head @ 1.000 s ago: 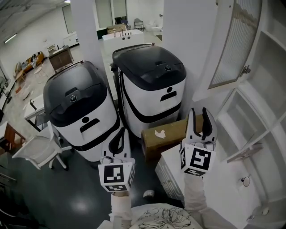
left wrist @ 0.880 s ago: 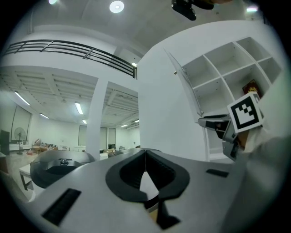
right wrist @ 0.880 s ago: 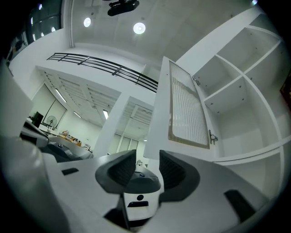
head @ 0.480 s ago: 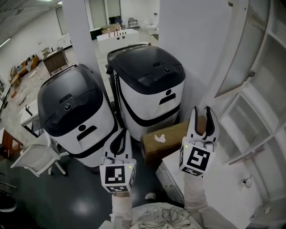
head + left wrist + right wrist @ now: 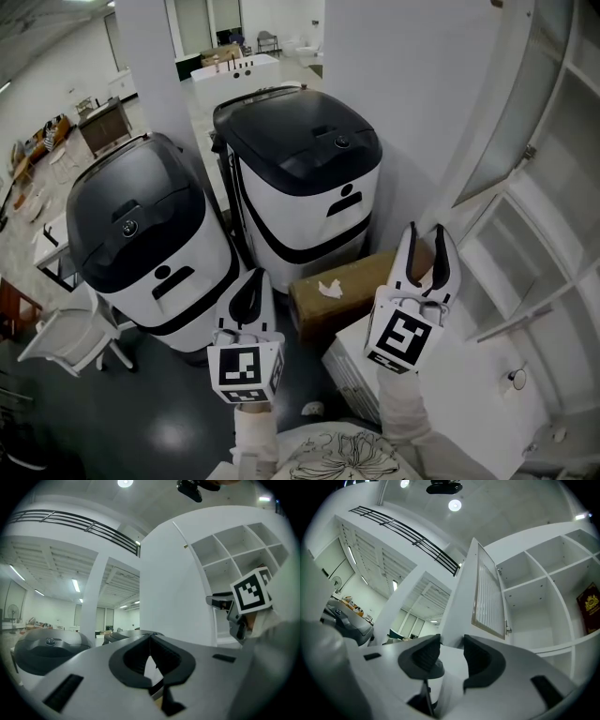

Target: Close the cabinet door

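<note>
- Head view: the cabinet door point(image 5: 514, 98), framed around ribbed glass, stands wide open, swung out from the left side of the cabinet point(image 5: 548, 214). Well to the left of the cabinet, the left gripper point(image 5: 250, 279) is clenched, jaws tip to tip on nothing. Just left of the cabinet, the right gripper point(image 5: 425, 234) is raised with its jaws spread. It sits lower than the cabinet door and clear of it. Two black-topped white machines point(image 5: 298, 164) and a cardboard box point(image 5: 339, 286) stand further left of the cabinet.
- Left gripper view: the left gripper point(image 5: 150, 637) has its jaws meeting at the tips, with only an empty loop behind them. The cabinet point(image 5: 234, 545) shows its open compartments at upper right. The marker cube point(image 5: 251, 595) of the right gripper hangs in front of the cabinet.
- Right gripper view: the right gripper point(image 5: 451, 641) is released. Its jaws stand apart, having just eased slightly closer, with nothing between them. Beyond them the cabinet door point(image 5: 487, 592) angles away from the cabinet's bare compartments point(image 5: 543, 573). A small latch point(image 5: 506, 630) sits on the door edge nearest the cabinet. A dark red item point(image 5: 588, 607) with a gold emblem stands in a compartment at the cabinet's right.
</note>
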Demonstrator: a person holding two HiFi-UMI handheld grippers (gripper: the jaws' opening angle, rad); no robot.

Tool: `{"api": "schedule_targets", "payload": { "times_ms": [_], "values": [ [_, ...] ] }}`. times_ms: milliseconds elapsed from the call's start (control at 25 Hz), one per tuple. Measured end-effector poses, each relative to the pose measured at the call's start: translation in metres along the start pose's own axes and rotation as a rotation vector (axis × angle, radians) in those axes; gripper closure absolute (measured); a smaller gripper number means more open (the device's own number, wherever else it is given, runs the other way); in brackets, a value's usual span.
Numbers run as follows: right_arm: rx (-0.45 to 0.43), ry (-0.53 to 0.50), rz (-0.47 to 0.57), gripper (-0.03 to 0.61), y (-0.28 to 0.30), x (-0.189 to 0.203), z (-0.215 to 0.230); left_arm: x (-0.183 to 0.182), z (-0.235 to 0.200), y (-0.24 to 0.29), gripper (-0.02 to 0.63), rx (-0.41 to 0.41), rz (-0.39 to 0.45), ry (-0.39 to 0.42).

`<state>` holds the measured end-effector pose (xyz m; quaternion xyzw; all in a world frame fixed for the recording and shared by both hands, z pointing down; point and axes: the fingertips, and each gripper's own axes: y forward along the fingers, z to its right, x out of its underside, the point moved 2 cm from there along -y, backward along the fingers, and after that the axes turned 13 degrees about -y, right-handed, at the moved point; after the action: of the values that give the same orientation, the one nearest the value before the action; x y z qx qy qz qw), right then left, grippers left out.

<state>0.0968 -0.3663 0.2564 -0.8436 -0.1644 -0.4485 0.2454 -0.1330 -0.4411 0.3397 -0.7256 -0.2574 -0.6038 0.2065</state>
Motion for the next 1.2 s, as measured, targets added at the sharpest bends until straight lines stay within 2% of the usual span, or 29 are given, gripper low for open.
{"api": "schedule_targets", "payload": {
  "times_ms": [640, 1200],
  "values": [
    [-0.028, 0.045, 0.023, 0.434, -0.019, 0.006, 0.016, 0.007, 0.018, -0.011, 0.609, 0.029, -0.011, -0.010],
    [-0.024, 0.069, 0.023, 0.463, -0.051, 0.013, 0.041, 0.012, 0.057, -0.018, 0.609, 0.114, -0.023, 0.003]
  ]
}}
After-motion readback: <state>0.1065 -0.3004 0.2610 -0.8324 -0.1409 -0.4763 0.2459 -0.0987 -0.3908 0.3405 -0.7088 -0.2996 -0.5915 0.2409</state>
